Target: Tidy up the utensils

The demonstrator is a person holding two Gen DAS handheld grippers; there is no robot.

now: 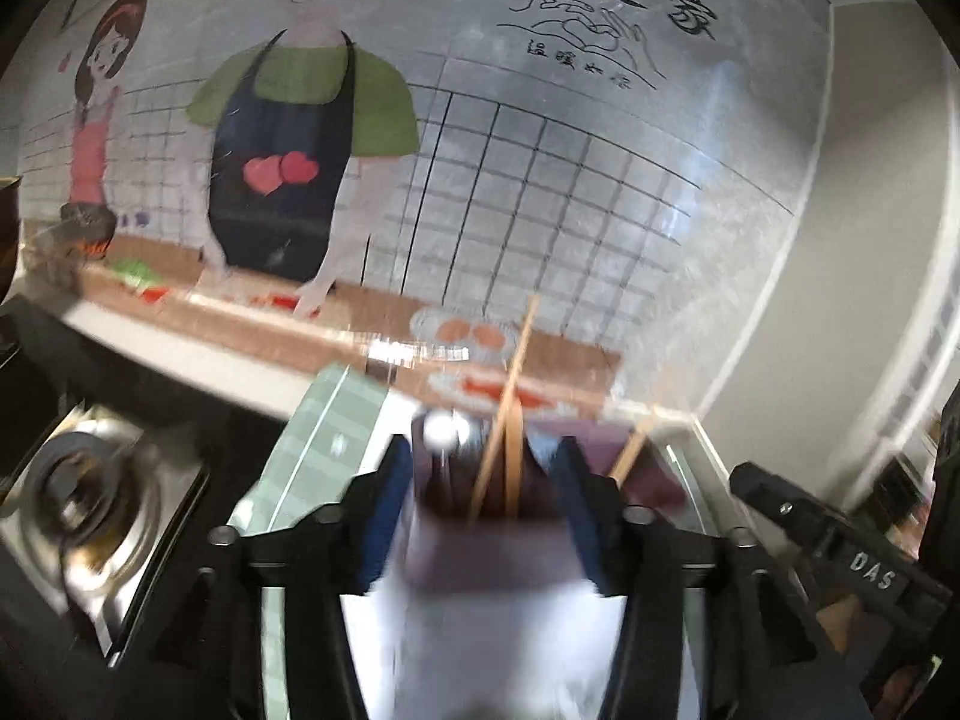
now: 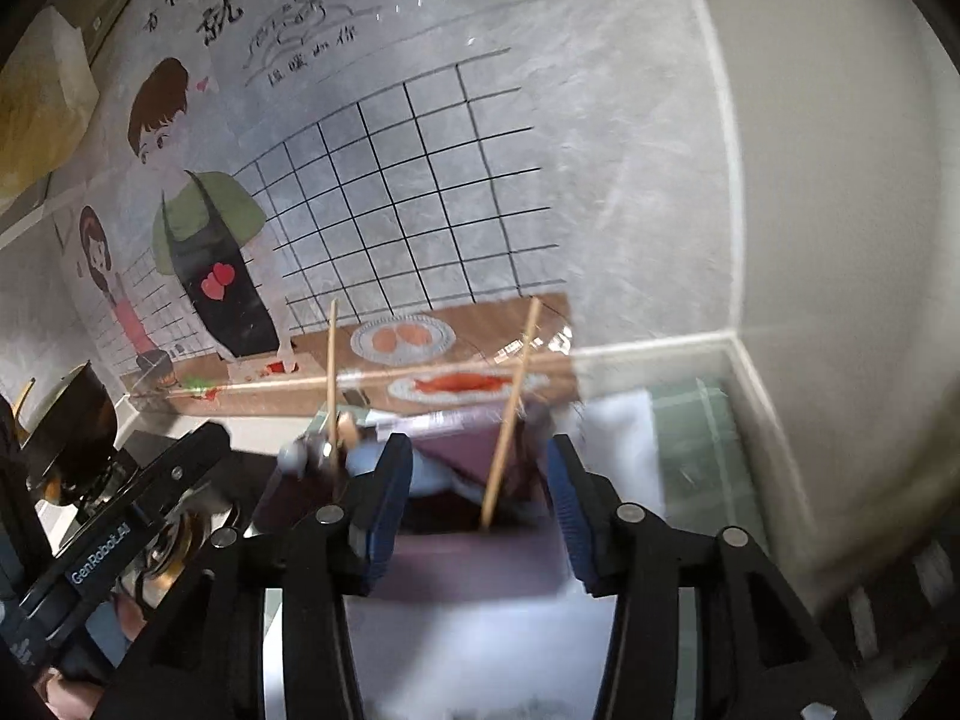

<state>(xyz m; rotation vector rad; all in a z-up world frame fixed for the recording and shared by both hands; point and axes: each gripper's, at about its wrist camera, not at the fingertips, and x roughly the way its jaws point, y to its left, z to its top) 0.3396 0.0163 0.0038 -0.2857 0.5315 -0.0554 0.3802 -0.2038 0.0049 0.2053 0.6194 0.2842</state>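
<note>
A white and purple utensil holder (image 1: pixel 489 564) sits between the blue pads of my left gripper (image 1: pixel 480 468), which is shut on it. Wooden chopsticks (image 1: pixel 501 420) and a utensil with a round white end (image 1: pixel 443 429) stand in it. In the right wrist view a second compartment of the holder (image 2: pixel 474 558) sits between the pads of my right gripper (image 2: pixel 477 468), shut on it, with one chopstick (image 2: pixel 510 414) standing inside. Another chopstick (image 2: pixel 331 372) stands in the left compartment. The picture is blurred by motion.
A wall mural of a cartoon couple cooking (image 1: pixel 282 138) fills the background. A steel gas burner (image 1: pixel 78 492) is at the lower left. A pale green striped mat (image 1: pixel 324 432) lies on the counter. A dark pot (image 2: pixel 72 426) stands at the left. The room corner (image 2: pixel 732 336) is at the right.
</note>
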